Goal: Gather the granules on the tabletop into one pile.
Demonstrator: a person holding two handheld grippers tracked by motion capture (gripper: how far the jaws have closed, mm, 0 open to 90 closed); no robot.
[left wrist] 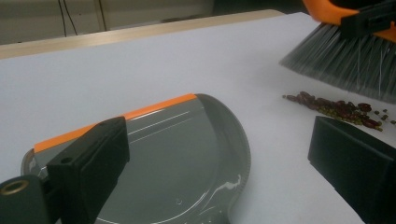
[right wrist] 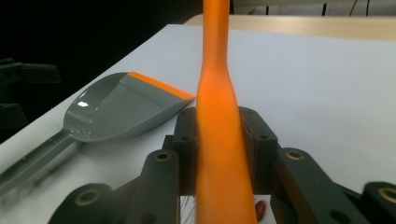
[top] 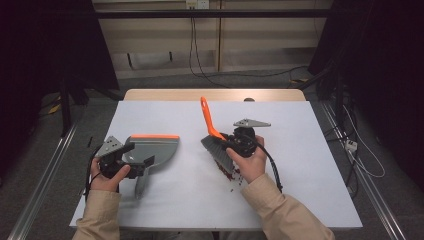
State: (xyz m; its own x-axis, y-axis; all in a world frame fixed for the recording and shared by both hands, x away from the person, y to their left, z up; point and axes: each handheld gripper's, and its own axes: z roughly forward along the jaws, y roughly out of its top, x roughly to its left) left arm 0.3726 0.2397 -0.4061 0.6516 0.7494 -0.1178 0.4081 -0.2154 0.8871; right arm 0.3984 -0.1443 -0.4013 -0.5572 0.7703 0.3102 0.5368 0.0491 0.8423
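A grey dustpan with an orange lip lies flat on the white table, with its handle pointing toward the person. My left gripper hovers over the pan's near end, jaws wide apart. In the left gripper view the pan sits low between them, with a gap to the right jaw. My right gripper is shut on the orange handle of a brush. The brush's grey bristles hang just above a small pile of dark red beans. That pile lies right of the pan.
The white tabletop has a wooden strip along its far edge. Cables run over the floor behind the table and at the right side. Open table surface lies between the pan and the beans, and to the right of the brush.
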